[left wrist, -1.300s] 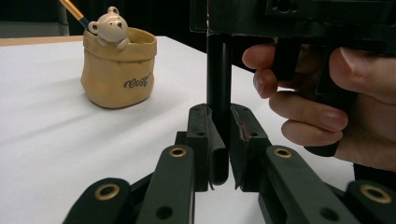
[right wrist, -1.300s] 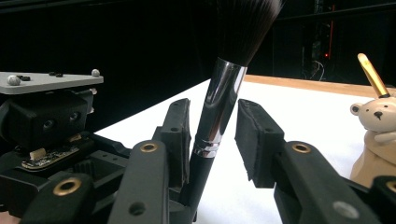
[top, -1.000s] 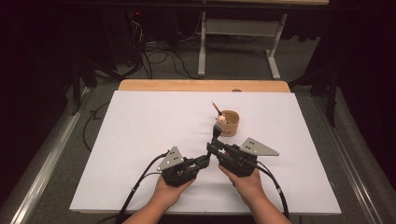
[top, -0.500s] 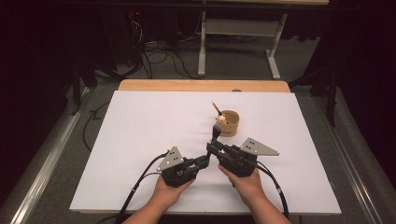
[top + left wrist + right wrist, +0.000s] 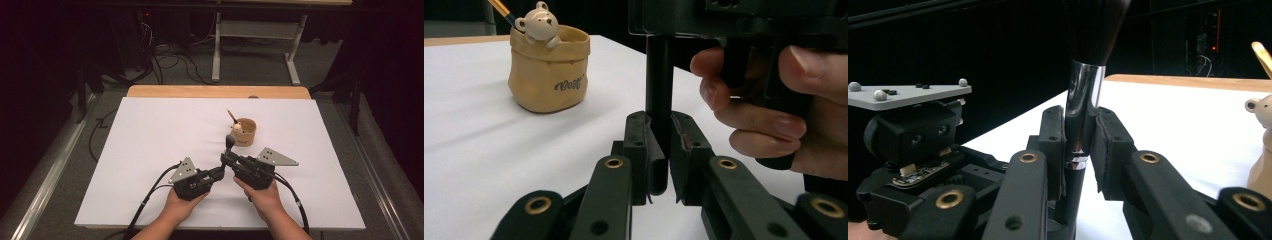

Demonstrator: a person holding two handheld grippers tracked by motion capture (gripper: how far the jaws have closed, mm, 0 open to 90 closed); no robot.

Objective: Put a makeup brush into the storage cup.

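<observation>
A makeup brush (image 5: 229,143) stands upright near the table's front middle, dark bristles on top. My left gripper (image 5: 220,172) is shut on its black handle (image 5: 659,75) low down. My right gripper (image 5: 226,159) is around the silver ferrule (image 5: 1083,95) higher up; its jaws have just been closing on it, and the pads press the metal. The left gripper view has that grip (image 5: 659,130) at centre, with the person's right hand (image 5: 769,115) just behind. The right gripper view has its grip (image 5: 1079,132) at centre and the left gripper's body (image 5: 913,135) at the left.
A tan pot (image 5: 244,132) with a small bear figure (image 5: 537,22) on its rim stands just beyond the brush, a slim stick leaning out of it. A white sheet (image 5: 150,150) covers the table, with a wooden strip (image 5: 215,91) at the far edge. Cables trail toward the front.
Both hands and the brush stay where they were. No visible shift in the high view.
</observation>
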